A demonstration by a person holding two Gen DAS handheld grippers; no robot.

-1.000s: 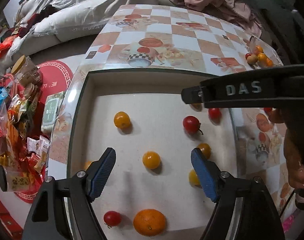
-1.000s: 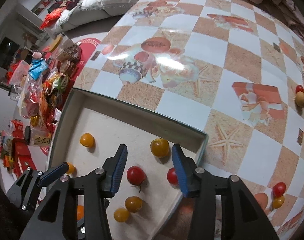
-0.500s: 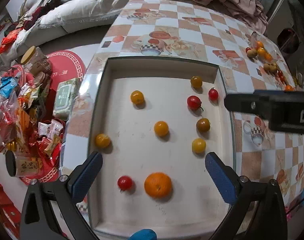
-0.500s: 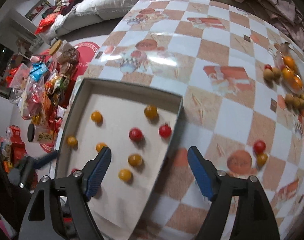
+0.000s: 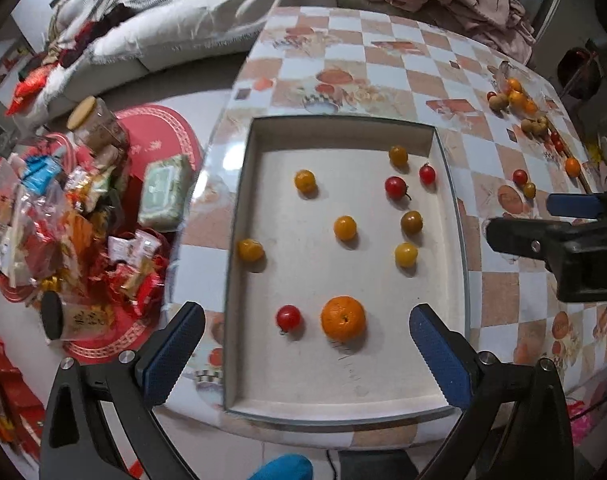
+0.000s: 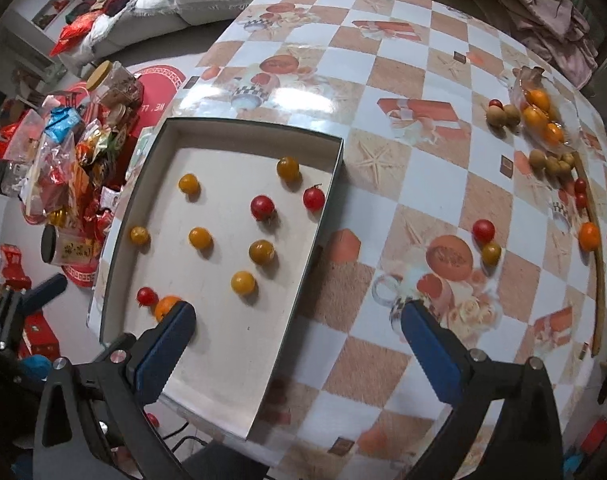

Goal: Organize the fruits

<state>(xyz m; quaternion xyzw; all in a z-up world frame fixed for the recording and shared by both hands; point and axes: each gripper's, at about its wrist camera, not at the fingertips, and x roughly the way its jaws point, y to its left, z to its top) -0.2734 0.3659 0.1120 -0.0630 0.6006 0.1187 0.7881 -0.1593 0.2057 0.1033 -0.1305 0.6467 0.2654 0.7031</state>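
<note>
Both grippers pulled back and spread wide since a moment ago, so the whole tray [image 5: 239,208] is in view now.

Left gripper [image 5: 303,344] and right gripper [image 6: 295,344] are both released, holding nothing. Cherry tomatoes are scattered mid-frame in the tray, e.g. a red one [image 5: 396,186], with the orange [image 5: 342,317] lower centre in the left view, just ahead of the left fingertips. More loose fruit sits on the tablecloth [image 6: 383,80], like a red tomato [image 6: 483,230] at the right view's middle right, well apart from the right gripper. My guess: tomatoes are light, slick and squishy, so pinch gently across the middle; the orange looks firmer.
</note>
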